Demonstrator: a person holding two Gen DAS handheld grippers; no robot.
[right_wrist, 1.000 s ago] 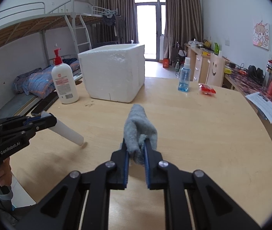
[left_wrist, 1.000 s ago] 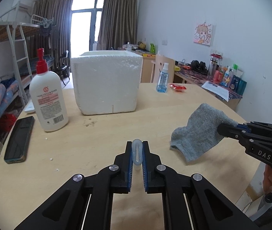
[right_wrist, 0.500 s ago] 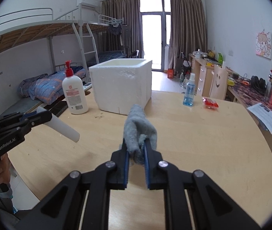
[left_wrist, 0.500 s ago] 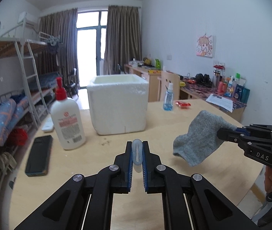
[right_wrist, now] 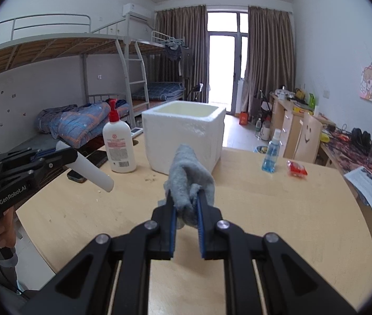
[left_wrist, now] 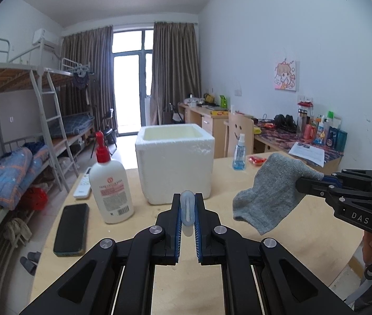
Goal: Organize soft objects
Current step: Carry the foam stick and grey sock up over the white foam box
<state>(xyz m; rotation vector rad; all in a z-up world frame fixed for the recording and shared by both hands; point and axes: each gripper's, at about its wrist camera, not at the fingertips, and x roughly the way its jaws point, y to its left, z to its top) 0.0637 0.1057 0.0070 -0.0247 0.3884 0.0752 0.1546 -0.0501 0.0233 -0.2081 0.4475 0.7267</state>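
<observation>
I read "DAS" on the right gripper (left_wrist: pixel 310 181) body and "GenRobot.AI" on the left gripper (right_wrist: pixel 73 155) body; the lotion bottle (left_wrist: pixel 111 183) label stays illegible.

- The white foam box (left_wrist: pixel 175 168) shows only its rim and upper inner walls; its floor is hidden in both views.
- The pale translucent soft tube (left_wrist: pixel 187 210) is seen end-on in the left wrist view, its length hidden between the left claw's (left_wrist: pixel 187 219) pads.
- The pinched part of the grey knitted sock (right_wrist: pixel 189 183) is hidden between the right claw's (right_wrist: pixel 186 204) pads.
- The print on the white lotion bottle with red pump (left_wrist: pixel 111 183) is too small to read.
- The person's hands are mostly hidden behind the claw handles, and the frame edge cuts off the sleeves.
- The round wooden surface (right_wrist: pixel 277 210) is partly covered by the claw arms near the bottom edge.
</observation>
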